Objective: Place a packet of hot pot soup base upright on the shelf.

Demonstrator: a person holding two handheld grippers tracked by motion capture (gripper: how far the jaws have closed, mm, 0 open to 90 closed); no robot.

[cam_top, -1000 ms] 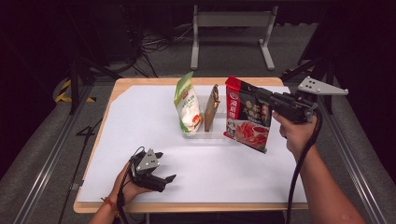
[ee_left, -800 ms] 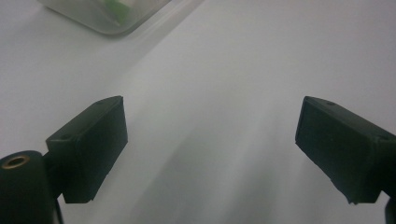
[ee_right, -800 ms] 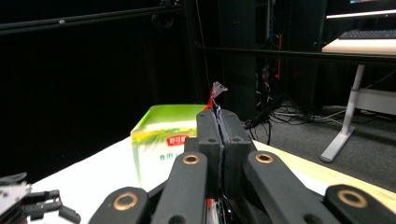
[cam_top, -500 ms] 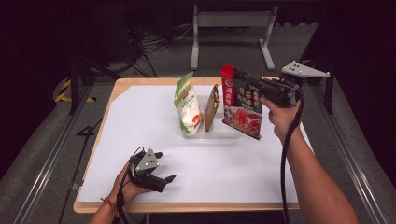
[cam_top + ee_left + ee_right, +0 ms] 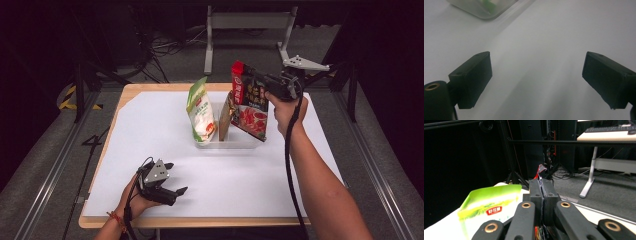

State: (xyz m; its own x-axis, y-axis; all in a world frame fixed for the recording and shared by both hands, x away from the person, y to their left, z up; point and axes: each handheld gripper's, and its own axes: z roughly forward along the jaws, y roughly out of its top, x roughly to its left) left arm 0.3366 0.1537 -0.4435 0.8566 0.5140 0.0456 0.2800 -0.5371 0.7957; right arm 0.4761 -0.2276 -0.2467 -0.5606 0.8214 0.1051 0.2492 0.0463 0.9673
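My right claw, clamped on the red bag, has carried it leftward; it now hangs over the tray at frame centre, ready to lower. My left claw rests agape, lower left.

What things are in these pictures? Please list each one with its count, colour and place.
table: 1, wooden edge with white top, centre of the high view
bin: 1, clear plastic, middle of the table
green pouch: 1, green and white, upright at the bin's left end
brown pack: 1, brown, upright in the bin, between the two pouches
red pouch: 1, red with food pictures, tilted over the bin's right end, held at its top
white frame: 1, white, on the floor behind the table
right claw: 1, black, jaws shut on the red pouch
left claw: 1, black, jaws apart, low over the table's near left
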